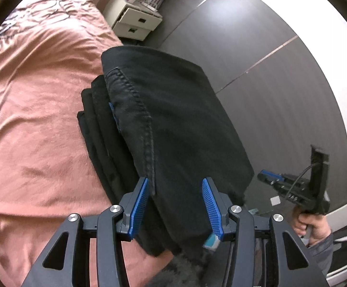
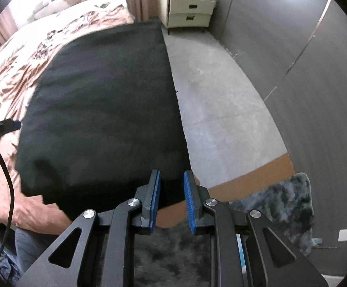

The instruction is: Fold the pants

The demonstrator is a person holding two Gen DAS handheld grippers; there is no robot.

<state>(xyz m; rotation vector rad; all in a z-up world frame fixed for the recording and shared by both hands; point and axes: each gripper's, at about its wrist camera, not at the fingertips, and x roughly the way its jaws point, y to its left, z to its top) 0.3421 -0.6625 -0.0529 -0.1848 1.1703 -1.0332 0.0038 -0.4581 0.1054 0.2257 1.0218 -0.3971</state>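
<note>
Straddling the black pants [image 1: 173, 124] stacked at the bed [image 1: 34, 110] edge, my left gripper [image 1: 175, 205] spread wide, right gripper [image 2: 172, 198] narrowly parted and empty, I fear nudging them floorward.

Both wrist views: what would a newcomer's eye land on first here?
The black pants, folded into a thick stack, fill the middle of both views, lying at the edge of the bed's pink sheet. The left gripper stands open with its blue pads either side of the stack's near end, and the right gripper is open at the near edge too. Behind, a cream two-drawer nightstand stands by the grey wall.
</note>
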